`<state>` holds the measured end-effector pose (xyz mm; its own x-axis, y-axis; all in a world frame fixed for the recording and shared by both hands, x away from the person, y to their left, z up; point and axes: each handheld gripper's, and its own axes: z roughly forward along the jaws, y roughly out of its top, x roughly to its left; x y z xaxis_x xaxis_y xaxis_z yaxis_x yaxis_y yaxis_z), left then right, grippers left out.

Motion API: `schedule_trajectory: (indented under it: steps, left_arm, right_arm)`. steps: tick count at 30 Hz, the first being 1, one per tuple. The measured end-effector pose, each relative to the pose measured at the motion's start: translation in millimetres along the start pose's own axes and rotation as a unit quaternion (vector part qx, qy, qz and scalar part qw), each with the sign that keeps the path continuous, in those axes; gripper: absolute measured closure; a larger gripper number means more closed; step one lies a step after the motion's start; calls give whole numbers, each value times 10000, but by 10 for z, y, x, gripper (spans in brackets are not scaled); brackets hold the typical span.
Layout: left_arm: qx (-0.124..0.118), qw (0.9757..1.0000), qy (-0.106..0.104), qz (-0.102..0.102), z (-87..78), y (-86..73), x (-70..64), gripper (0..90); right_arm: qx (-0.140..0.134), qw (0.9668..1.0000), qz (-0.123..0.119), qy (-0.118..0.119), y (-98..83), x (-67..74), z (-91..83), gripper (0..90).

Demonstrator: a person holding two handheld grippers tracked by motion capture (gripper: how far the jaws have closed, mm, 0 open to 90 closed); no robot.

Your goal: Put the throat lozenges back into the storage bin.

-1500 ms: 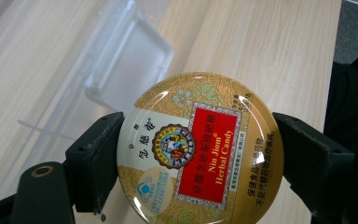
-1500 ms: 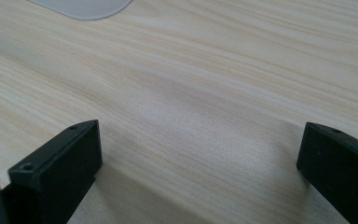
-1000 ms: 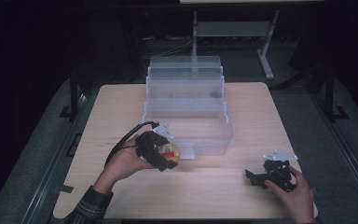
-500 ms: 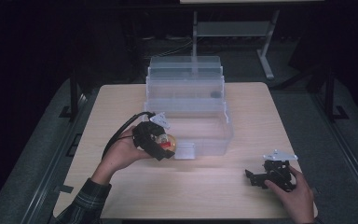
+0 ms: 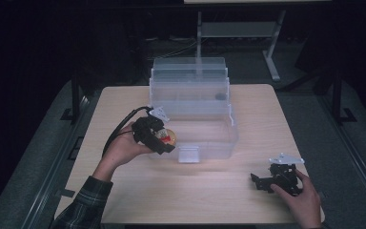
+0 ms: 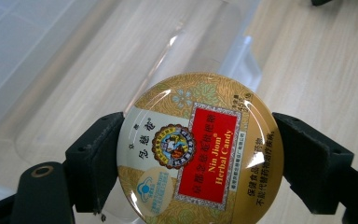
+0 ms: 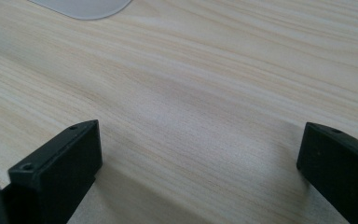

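The left hand (image 5: 124, 149) comes in from the near left, forearm in a plaid sleeve (image 5: 83, 202) angled up and to the right, wrist lifted off the table (image 5: 124, 210). It holds the left gripper (image 5: 166, 141) raised and tipped toward the clear bin (image 5: 228, 138), jaws pointing right and slightly near. The jaws are clenched on a round candy tin (image 6: 199, 149), one pad on each side of its rim, the printed gold and red lid facing the camera in the left gripper view. The tin hangs just at the bin's near left wall, above its rim, over the pale wood. In the high view the tin shows as a small red and gold spot between the jaws (image 5: 167, 138).

The right hand (image 5: 302, 202) rests on the table at the near right, palm down behind the right gripper (image 5: 257, 181), which lies low on the wood with jaws pointing left. Its jaws stand wide apart, released, with bare table between them, well apart from the bin
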<state>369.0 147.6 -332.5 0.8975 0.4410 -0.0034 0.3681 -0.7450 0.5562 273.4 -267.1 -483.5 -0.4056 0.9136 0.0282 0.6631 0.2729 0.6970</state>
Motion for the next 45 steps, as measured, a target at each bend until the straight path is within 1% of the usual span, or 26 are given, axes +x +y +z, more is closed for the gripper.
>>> schedule_trajectory:
  steps: [9,13,14,16,21,26,29,36,39,41,45]
  left_arm:
    - [-59,9997,151,-193,-18,-5,166,196]
    - [-42,9995,181,-235,-11,-12,208,196]
    - [-39,9994,198,-283,-2,-23,244,196]
    - [-30,9994,204,-289,-1,-25,253,196]
    - [-7,9989,262,-382,16,-51,325,196]
    - [68,9985,311,-454,38,-68,380,196]
    - [77,9983,345,-463,46,-78,410,196]
    - [195,9978,420,-473,69,-99,459,196]
    - [186,9976,458,-491,81,-107,473,195]
    - [231,9975,451,-493,85,-110,480,196]
    - [274,9972,514,-468,93,-120,484,195]
  right_arm:
    - [1,10000,-5,-3,0,-1,1,0]
    - [0,10000,11,5,0,1,0,0]
    - [1,10000,12,-1,0,1,1,0]
    - [4,10000,4,-4,0,0,1,0]
    - [3,10000,1,-3,0,0,1,0]
    - [3,10000,1,-3,0,0,1,0]
    - [3,10000,1,-3,0,0,1,0]
    - [3,10000,1,-3,0,0,1,0]
    - [2,10000,1,-3,0,0,1,0]
    - [3,10000,0,-4,0,0,1,0]
    - [3,10000,1,-3,0,0,1,0]
